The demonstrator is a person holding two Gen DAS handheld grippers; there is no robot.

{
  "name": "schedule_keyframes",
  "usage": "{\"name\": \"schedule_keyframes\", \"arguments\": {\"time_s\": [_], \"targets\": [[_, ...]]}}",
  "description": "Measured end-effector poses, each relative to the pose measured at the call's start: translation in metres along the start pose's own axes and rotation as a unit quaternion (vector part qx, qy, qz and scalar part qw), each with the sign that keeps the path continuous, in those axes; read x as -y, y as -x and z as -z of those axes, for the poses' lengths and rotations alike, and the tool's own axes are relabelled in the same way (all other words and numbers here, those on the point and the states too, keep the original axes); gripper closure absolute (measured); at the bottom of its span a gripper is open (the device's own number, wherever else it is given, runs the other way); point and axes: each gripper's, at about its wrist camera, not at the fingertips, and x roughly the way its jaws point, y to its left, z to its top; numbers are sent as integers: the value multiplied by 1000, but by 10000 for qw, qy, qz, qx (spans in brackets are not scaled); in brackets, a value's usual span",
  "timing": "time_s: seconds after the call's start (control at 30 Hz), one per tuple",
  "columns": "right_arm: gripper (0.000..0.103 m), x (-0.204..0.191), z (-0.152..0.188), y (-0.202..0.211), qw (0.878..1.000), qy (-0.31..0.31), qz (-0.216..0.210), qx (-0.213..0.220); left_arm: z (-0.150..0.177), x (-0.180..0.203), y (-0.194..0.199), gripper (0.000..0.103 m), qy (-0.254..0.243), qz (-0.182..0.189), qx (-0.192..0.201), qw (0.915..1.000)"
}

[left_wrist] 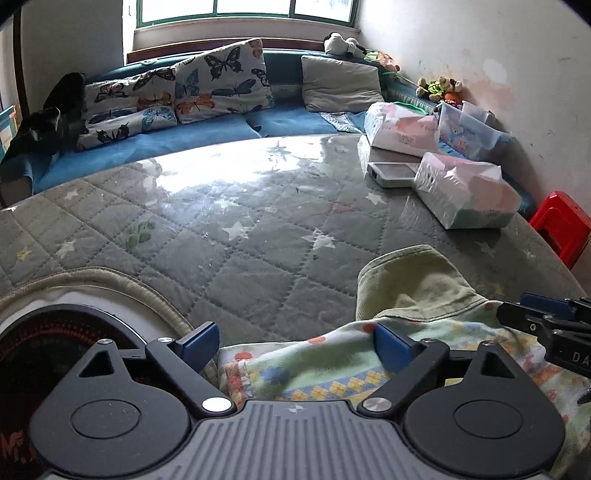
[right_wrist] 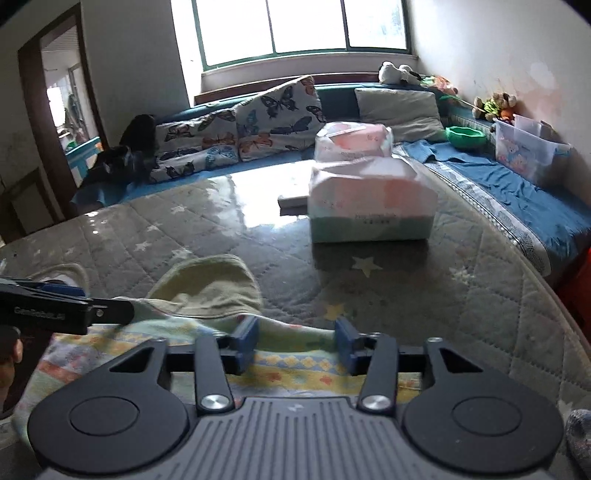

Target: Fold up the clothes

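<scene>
Green bowl (right_wrist: 465, 136) only in right view; both claws (left_wrist: 291, 345) (right_wrist: 295, 341) wide over patterned cloth (left_wrist: 332, 373).

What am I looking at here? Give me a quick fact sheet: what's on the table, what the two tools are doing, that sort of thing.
surface: quilted star-print cover under clear plastic
garment: patterned cloth with an olive part, near edge
left gripper: jaws open, over the cloth's edge
right gripper: jaws open, over the cloth
also on surface: two wrapped tissue packs, a flat white device
behind: blue sofa, butterfly pillows, window
folding: not visibly started
</scene>
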Motion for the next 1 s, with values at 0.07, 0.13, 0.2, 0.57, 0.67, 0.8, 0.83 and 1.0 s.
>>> {"name": "schedule_keyframes", "arguments": {"time_s": [0.07,0.13,0.2,0.57,0.67,0.8,0.83,1.0], "targets": [[45,-6,1,8,9999,90,-128,14,2,2,10,8,-86,-5,101,9999],[38,-14,4,15,9995,208,-258,-10,7,5,21,4,-179,7,213,9996],[34,-23,10,18,9987,340,-364,-85,13,7,30,4,-247,24,248,9994],[26,-47,47,46,9960,776,-391,-215,53,9,54,1,-353,58,192,9992],[20,-47,56,55,9958,807,-362,-219,63,7,59,1,-317,64,183,9993],[18,-43,70,69,9959,834,-297,-167,75,4,66,0,-270,72,171,9995],[16,-41,73,73,9961,826,-277,-148,79,3,67,0,-258,74,168,9995],[10,-29,87,86,9973,670,-217,-186,92,-2,76,0,-158,61,174,9997]]}}
